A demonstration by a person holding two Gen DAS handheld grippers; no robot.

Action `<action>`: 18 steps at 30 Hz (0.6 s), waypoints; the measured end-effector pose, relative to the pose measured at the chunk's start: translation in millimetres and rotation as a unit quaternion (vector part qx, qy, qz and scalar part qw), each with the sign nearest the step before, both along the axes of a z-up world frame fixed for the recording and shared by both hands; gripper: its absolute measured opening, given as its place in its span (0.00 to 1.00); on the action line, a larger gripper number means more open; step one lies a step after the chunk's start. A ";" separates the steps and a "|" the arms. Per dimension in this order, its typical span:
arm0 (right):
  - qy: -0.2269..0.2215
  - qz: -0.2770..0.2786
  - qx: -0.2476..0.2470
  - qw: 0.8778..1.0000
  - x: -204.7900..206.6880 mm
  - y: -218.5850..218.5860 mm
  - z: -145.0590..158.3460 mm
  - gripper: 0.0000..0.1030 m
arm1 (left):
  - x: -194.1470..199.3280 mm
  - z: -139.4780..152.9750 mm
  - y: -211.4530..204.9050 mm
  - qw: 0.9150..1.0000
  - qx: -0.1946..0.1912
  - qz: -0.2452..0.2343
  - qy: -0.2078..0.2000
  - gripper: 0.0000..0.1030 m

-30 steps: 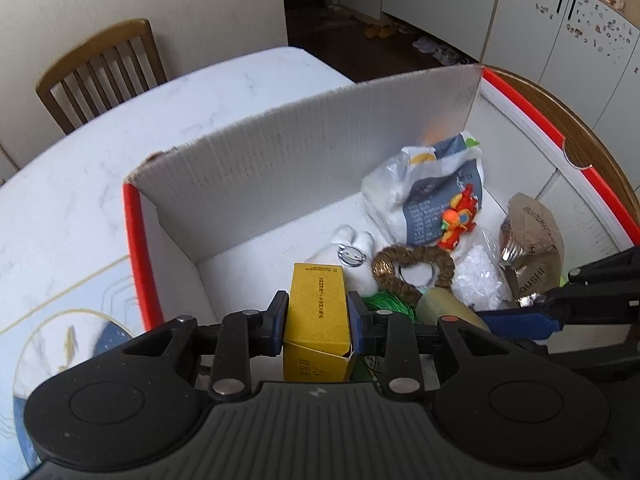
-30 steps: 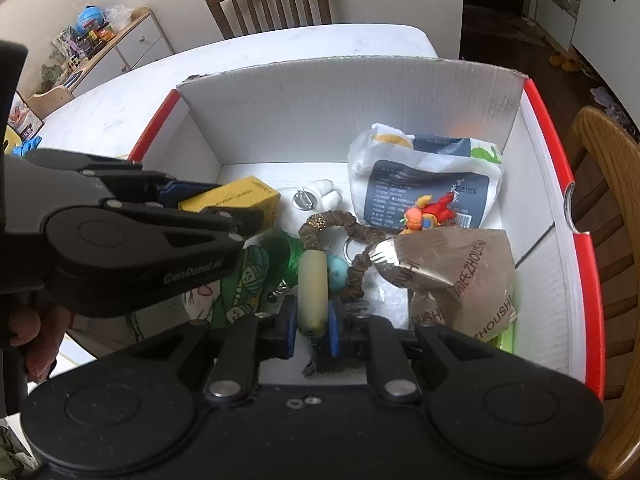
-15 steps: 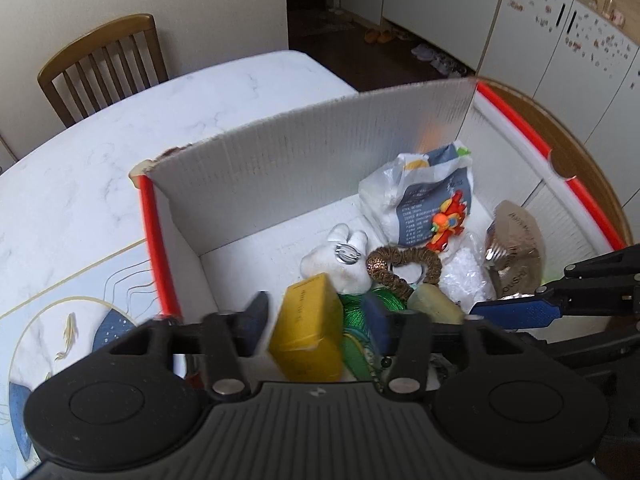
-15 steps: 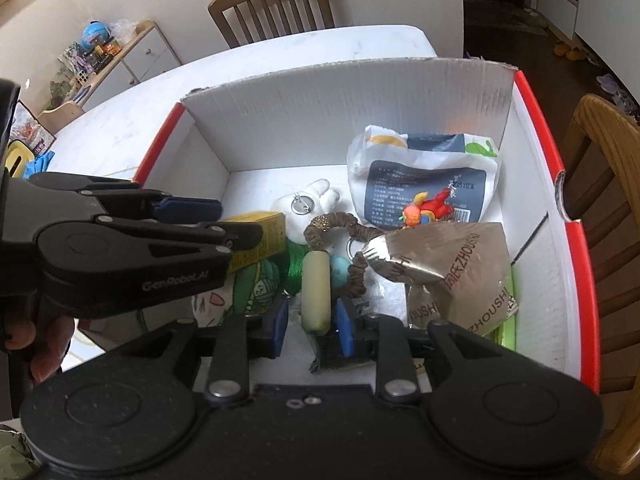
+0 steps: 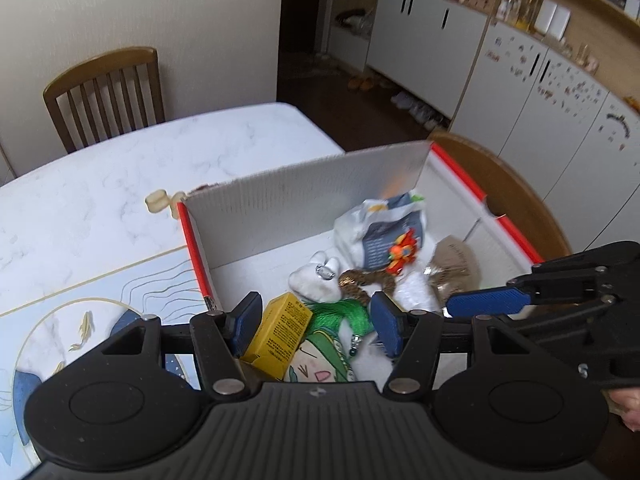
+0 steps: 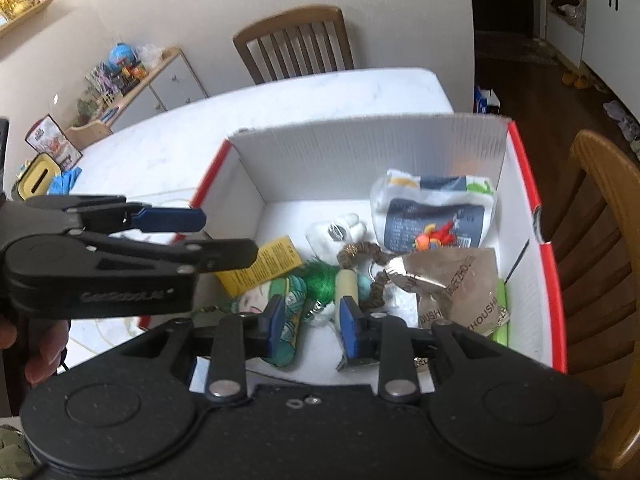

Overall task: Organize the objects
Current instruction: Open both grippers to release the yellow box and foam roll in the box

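Both grippers hang over the box point(image 6: 520, 184) with fingers spread and gripping nothing: the left gripper point(image 5: 316, 326) above the yellow carton point(image 5: 278, 334), the right gripper point(image 6: 312, 320) above the cream tube point(image 6: 347, 286). The carton lies tilted at the box's 8 o'clock, touching the green doll point(image 6: 280, 300). Likely trouble: the grippers hang close together and could collide, or a dipped finger could snag the doll's hair or the foil bag point(image 6: 456, 280) at 4 o'clock.
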State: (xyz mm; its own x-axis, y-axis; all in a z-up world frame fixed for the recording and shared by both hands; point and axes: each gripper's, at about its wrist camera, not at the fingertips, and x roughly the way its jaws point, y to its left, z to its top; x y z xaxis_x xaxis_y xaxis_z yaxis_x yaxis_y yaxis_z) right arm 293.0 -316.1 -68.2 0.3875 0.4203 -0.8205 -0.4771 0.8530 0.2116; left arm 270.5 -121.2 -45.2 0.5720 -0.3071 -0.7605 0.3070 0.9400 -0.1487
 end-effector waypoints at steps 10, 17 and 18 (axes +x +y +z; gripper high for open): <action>-0.047 -0.030 0.033 0.998 -27.1 -2.5 29.5 0.44 | -31.5 29.6 27.6 0.999 -0.038 -0.008 -0.034 0.61; -0.074 -0.052 0.037 0.995 -46.0 2.5 42.3 0.46 | -49.2 42.7 45.2 0.997 -0.047 -0.010 -0.054 0.65; -0.078 -0.054 0.036 0.995 -49.0 4.0 43.7 0.49 | -51.6 43.5 47.5 0.997 -0.047 -0.011 -0.057 0.68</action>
State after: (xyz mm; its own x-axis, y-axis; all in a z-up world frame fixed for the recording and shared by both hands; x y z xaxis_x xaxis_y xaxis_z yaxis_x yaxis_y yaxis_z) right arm 244.0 -312.1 -24.5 0.5538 0.4244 -0.7164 -0.4159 0.8863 0.2036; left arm 218.9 -73.7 -1.7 0.6464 -0.3868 -0.6577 0.3468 0.9167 -0.1983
